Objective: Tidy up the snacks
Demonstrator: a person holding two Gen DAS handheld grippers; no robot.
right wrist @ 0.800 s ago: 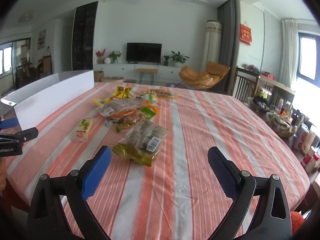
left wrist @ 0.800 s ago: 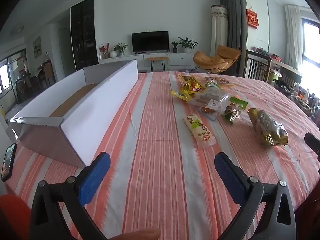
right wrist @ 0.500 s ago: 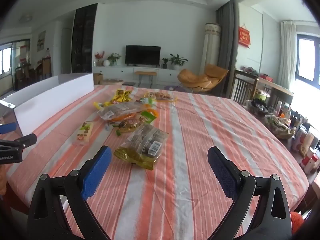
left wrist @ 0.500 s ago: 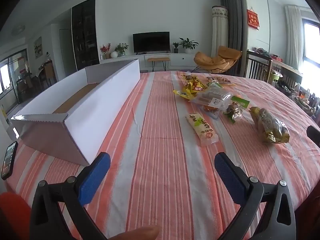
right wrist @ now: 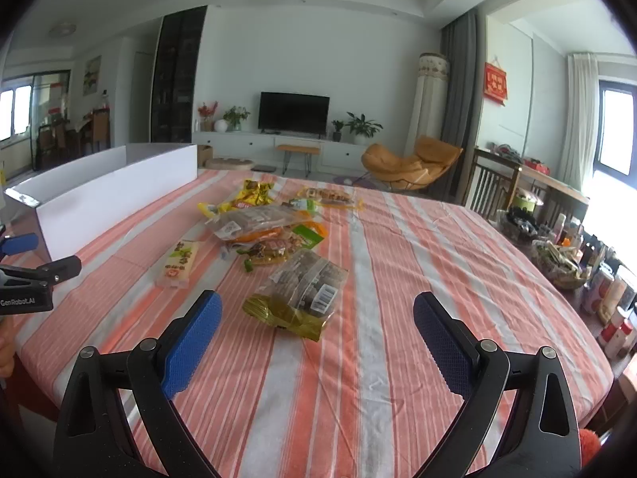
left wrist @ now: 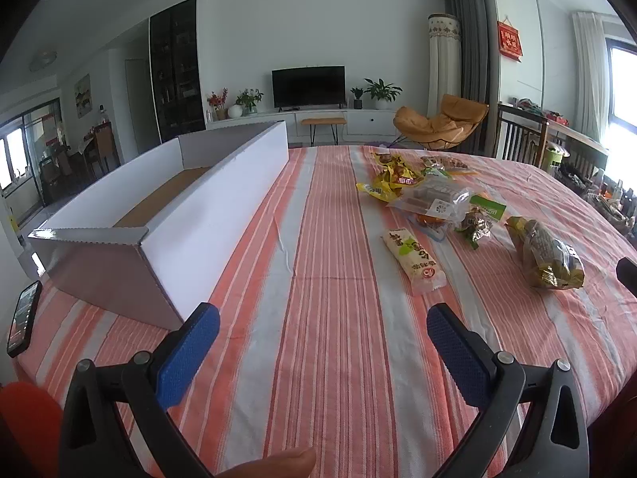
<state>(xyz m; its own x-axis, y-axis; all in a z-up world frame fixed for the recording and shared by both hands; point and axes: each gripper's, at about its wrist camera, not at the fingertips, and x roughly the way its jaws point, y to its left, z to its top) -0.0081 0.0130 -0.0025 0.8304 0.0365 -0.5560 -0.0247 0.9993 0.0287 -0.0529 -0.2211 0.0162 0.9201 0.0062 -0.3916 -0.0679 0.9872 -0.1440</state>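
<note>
Striped orange-and-white tablecloth point(left wrist: 330, 318) fills both views; long white cardboard box point(left wrist: 215, 215) lies centre-left; snack packets point(left wrist: 438, 203) cluster centre-right, none boxed; phone point(left wrist: 24, 318) at left edge; left gripper point(left wrist: 323, 332) and right gripper point(right wrist: 317, 320) gape wide at bottom, grasping nothing.

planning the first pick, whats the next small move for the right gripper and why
Probably ease the right gripper forward and down onto the clear bag of dark snacks: it lies nearest, just ahead between the open fingers, and the white box looks empty.
</note>
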